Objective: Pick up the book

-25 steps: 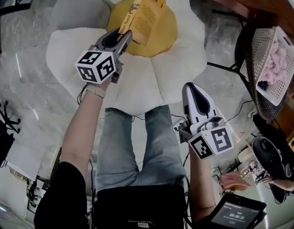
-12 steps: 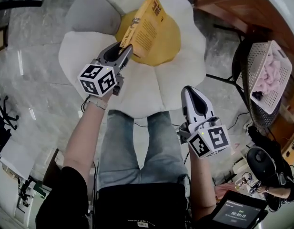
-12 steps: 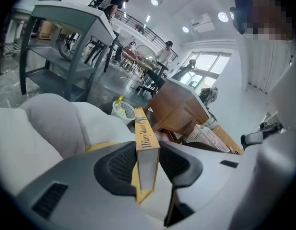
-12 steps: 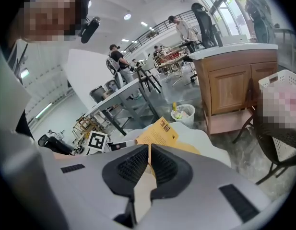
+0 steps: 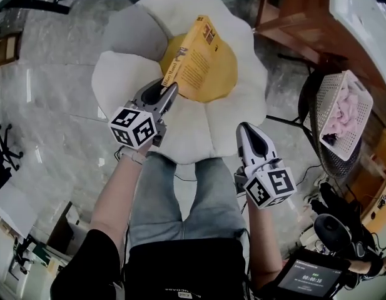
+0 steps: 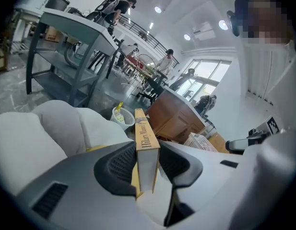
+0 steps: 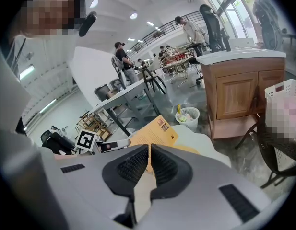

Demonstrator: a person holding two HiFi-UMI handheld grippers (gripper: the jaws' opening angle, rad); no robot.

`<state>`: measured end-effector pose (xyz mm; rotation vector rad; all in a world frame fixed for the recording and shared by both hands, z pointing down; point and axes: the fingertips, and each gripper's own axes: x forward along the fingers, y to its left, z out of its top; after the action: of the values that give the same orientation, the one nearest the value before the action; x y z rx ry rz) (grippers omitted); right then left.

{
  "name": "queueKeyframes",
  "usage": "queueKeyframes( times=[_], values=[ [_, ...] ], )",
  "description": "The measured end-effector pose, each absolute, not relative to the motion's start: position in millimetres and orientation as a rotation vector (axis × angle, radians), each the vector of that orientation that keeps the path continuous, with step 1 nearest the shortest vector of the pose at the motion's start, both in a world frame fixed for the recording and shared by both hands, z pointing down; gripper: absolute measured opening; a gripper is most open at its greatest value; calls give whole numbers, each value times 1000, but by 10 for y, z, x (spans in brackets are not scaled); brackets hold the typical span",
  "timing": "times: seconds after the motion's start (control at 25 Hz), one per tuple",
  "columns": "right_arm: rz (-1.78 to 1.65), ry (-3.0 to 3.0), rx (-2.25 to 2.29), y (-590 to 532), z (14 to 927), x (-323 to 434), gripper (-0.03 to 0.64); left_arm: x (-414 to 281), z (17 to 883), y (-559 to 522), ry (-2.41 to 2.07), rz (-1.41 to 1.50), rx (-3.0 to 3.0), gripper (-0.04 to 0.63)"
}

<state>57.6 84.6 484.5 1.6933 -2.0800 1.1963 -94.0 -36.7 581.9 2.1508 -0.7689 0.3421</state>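
The left gripper (image 5: 170, 90), centre left, clamps the yellow book (image 5: 200, 60) at its spine; the book juts up-right over the flower cushion (image 5: 114, 74). The right gripper (image 5: 245, 130), lower right, is closed on nothing.

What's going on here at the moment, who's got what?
A person is working with a handheld gripper in each hand. The left gripper is clamped on the spine edge of a yellow book, which it holds tilted over the yellow middle of a flower-shaped cushion; the book looks lifted off it. The right gripper hangs lower, apart from the book, jaws together with nothing between them.
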Motion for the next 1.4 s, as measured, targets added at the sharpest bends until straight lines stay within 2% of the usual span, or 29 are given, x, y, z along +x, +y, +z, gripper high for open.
queueKeyframes(
  times=[0.88, 1.4],
  values=[
    [1043, -2183, 1653, 825, 3797, 59, 29, -1811, 4365, -100, -908, 180, 2148, 153],
    [969, -2210, 1707, 627, 3095, 79, 29, -1924, 3567, -135, -919, 120, 2162, 153]
  ],
)
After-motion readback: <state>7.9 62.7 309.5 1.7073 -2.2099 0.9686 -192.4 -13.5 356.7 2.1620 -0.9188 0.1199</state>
